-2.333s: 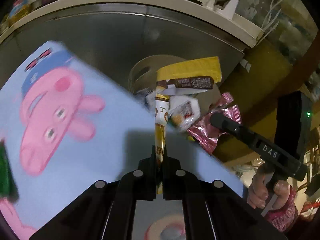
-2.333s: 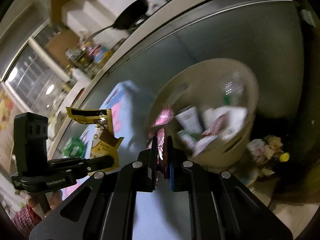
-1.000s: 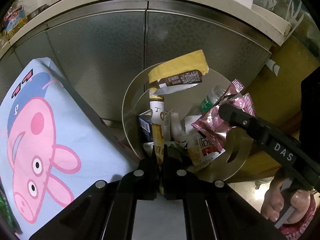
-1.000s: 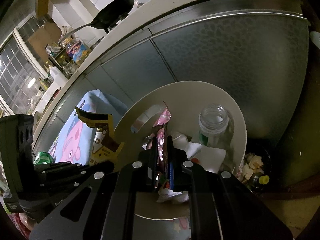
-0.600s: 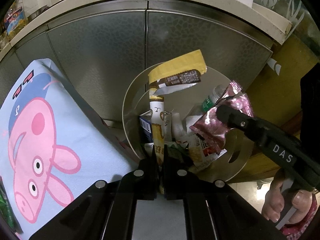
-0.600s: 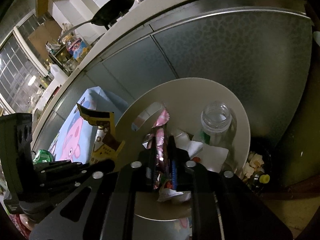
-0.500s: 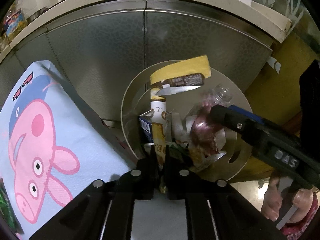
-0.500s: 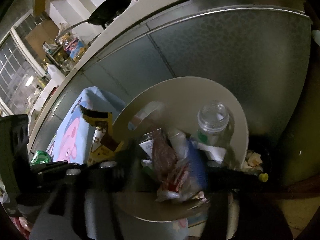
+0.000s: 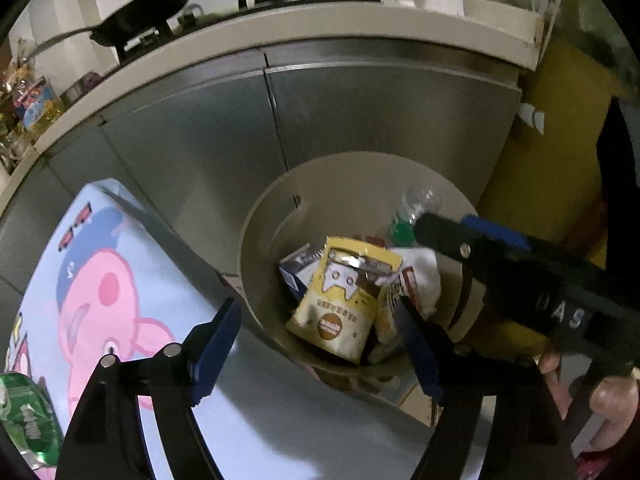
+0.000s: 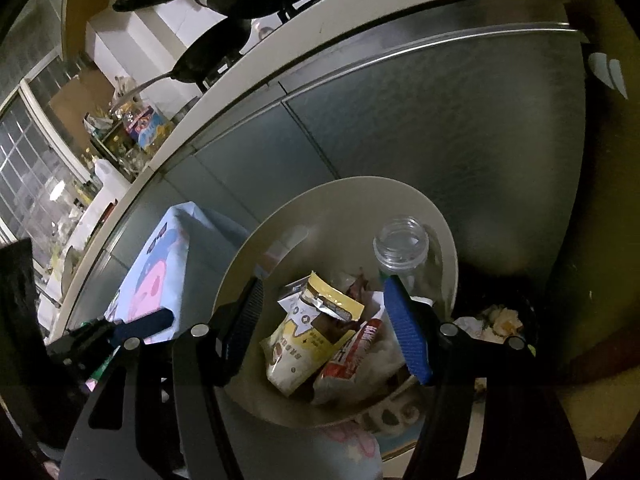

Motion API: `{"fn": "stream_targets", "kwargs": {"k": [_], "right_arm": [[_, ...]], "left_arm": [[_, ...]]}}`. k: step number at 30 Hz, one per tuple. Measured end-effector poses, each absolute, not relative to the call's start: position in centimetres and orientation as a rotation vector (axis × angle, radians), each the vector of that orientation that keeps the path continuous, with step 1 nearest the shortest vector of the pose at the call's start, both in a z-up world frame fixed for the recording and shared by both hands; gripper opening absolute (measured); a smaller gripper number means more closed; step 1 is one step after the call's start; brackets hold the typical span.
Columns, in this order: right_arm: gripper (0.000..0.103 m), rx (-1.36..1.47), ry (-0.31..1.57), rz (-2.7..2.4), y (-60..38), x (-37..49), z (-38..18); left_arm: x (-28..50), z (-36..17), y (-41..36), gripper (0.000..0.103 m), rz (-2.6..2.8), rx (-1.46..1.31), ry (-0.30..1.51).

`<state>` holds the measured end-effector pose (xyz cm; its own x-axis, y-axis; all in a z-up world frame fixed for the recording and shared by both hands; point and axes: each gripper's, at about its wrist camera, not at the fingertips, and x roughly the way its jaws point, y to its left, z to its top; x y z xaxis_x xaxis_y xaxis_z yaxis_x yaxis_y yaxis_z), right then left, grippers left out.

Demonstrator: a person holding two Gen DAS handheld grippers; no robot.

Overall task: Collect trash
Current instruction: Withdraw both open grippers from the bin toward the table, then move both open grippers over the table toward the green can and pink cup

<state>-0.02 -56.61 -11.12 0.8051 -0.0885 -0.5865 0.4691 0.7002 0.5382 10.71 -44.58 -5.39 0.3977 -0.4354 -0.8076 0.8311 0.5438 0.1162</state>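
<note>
A beige round trash bin [image 9: 272, 216] stands beside the table, also in the right wrist view [image 10: 400, 196]. In it lie a yellow snack wrapper [image 9: 340, 304] [image 10: 304, 332], a red-and-white wrapper [image 10: 352, 352] and a clear plastic bottle [image 10: 402, 244] [image 9: 416, 204]. My left gripper [image 9: 320, 344] is open and empty above the bin's near rim. My right gripper [image 10: 324, 320] is open and empty over the bin; it shows at the right of the left wrist view [image 9: 480, 248].
A light blue tablecloth with a pink pig print [image 9: 112, 292] covers the table at the left. A green packet [image 9: 24, 416] lies at its far left. Grey metal cabinet doors [image 9: 360, 120] stand behind the bin. Scraps lie on the floor right of the bin [image 10: 496, 320].
Both grippers opened over the bin. The yellow wrapper dropped from my left gripper and the pink wrapper from my right; both lie in the bin.
</note>
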Motion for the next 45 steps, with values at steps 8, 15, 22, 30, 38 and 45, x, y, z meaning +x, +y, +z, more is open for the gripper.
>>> {"fn": "stream_targets", "kwargs": {"k": [8, 15, 22, 30, 38, 45], "right_arm": [[0.062, 0.743, 0.54, -0.336, -56.3, -1.2, -10.4], [0.062, 0.747, 0.508, -0.324, -55.4, -2.6, -9.0], [0.062, 0.715, 0.483, -0.297, -53.2, -3.3, -7.1], [0.062, 0.705, 0.482, -0.262, -50.7, -3.2, -5.7], [0.062, 0.709, 0.503, -0.203, -46.6, -3.0, -5.6], [0.062, 0.703, 0.579, -0.13, -41.6, -1.8, -6.9]], "left_arm": [[9.5, -3.5, -43.9, 0.079, -0.834, 0.559, 0.744], [9.1, -2.3, -42.4, 0.079, -0.799, 0.536, 0.721], [9.1, -1.6, -39.7, 0.079, -0.749, 0.51, 0.716], [9.2, -1.0, -35.8, 0.079, -0.685, 0.483, 0.723], [9.1, -1.0, -30.8, 0.079, -0.611, 0.424, 0.758], [9.2, -2.3, -25.6, 0.08, -0.525, 0.397, 0.786]]}}
